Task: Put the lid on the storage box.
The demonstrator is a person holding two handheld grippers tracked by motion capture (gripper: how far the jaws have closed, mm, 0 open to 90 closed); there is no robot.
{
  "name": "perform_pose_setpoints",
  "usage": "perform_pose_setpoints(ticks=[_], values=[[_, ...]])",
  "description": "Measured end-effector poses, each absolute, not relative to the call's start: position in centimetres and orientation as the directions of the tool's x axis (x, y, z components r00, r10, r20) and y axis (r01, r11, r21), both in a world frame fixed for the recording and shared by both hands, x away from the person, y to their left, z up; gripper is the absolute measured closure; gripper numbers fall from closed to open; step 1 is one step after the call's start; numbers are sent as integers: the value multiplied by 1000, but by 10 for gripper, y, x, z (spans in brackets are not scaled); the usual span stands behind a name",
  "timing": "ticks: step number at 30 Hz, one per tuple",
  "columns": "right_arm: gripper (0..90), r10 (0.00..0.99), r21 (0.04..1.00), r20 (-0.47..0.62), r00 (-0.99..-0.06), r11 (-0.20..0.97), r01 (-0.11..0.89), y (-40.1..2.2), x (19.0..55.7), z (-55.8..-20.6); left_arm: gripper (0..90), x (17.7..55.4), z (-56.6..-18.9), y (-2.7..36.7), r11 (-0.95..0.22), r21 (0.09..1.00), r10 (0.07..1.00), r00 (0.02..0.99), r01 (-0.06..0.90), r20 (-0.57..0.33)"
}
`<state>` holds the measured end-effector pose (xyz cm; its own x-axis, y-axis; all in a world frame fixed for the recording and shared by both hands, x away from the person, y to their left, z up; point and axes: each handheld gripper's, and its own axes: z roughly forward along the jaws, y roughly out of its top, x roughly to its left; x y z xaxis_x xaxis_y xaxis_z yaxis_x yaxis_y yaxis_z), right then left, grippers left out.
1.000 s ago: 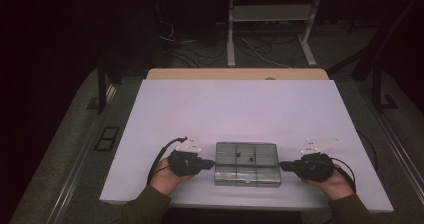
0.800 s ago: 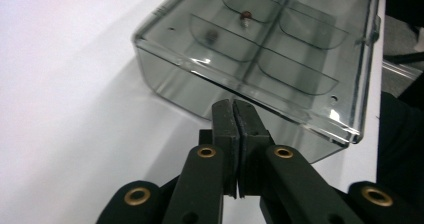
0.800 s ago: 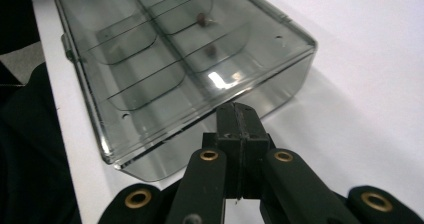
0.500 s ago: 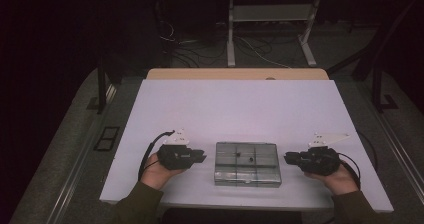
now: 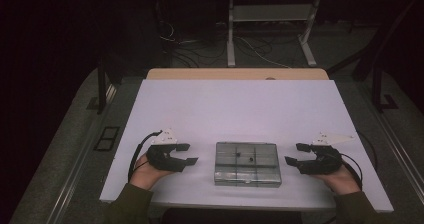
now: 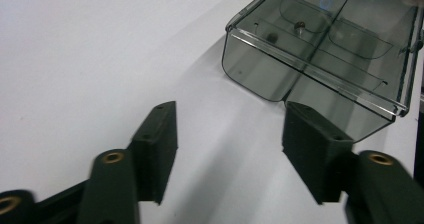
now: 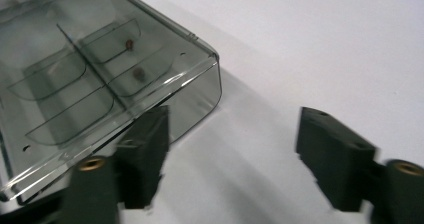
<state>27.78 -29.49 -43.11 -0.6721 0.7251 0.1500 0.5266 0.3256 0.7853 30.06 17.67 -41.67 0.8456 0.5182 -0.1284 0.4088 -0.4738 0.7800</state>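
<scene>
At the bottom of the high view the person's two hands rest on the white table point(image 5: 240, 109), one on each side of a clear plastic box point(image 5: 247, 164) that sits low in the middle of the frame. The left gripper point(image 5: 186, 154) is at lower left, just beside the box's left end, and its jaws have just been opening: they stand wide with nothing between them. The right gripper point(image 5: 296, 154) at lower right mirrors it; its jaws too have just been opening and stand wide apart over bare table, off the box.

The box lies with its long axis running left to right across the frame, so each short end faces one gripper. Both gaps look alike, and neither hand is clearly nearer.

In the left gripper view the box point(image 6: 320, 49) lies in the upper right, ahead of the jaws and off to the right of their line; the right-hand pad stands just short of its near corner. In the right gripper view the box point(image 7: 100, 84) fills the upper left, with the left-hand pad in front of its near wall.

Inside, dividers split the box into compartments, and two small dark bits point(image 5: 239, 156) lie near the middle
</scene>
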Motion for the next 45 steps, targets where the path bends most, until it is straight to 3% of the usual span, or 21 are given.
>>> perform_pose_setpoints(ticks=[9,20,45], values=[[118,731,803,137,-668,313,507,-295,268,-436,182,295,-421,186,-438,800,552,825,411,-121],[102,736,808,126,-665,313,499,-294,270,-439,4,294,-425,183,-424,809,559,821,406,-119],[103,734,821,116,-670,309,481,-295,272,-439,0,299,-432,181,-430,808,555,824,402,-114]])
